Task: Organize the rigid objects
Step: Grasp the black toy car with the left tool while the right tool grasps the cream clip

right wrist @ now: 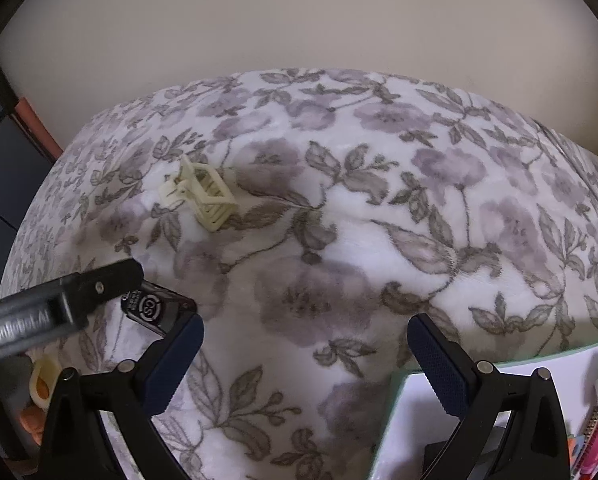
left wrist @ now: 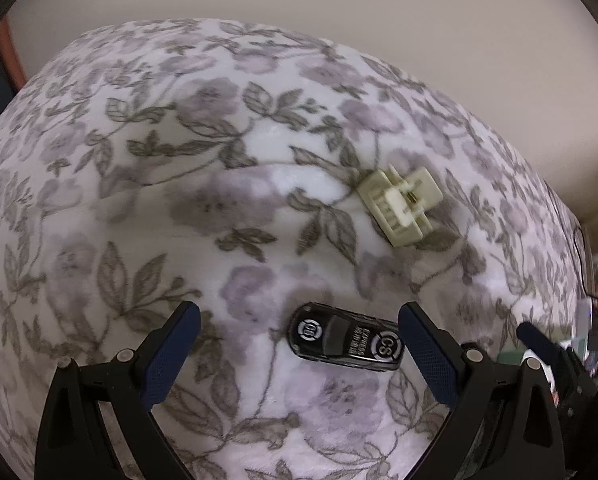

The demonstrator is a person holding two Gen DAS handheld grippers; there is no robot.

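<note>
My left gripper point(left wrist: 299, 344) is spread wide w/ the black toy car point(left wrist: 345, 337) lying between its fingers on the floral blanket point(left wrist: 179, 200). Cream hair clip point(left wrist: 401, 208) sits at 1 o'clock from the car, well apart. Right gripper point(right wrist: 305, 360) also wide apart, holding nothing.

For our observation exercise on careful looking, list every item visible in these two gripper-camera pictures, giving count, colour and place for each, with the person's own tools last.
Toy car: one, black with white round logos, lying on the blanket between the left gripper's open fingers.
Hair claw clip: one, cream, on the blanket beyond the car.
Blanket: one, white with purple flowers and grey-green leaves, covering the surface.
Wall: beige, behind the blanket.
White tray with green rim: one, at lower right of the right wrist view, contents unclear.
Left gripper: one, black with blue pads, open around the car.
Right gripper: one, same colours, open, over bare blanket.
</note>
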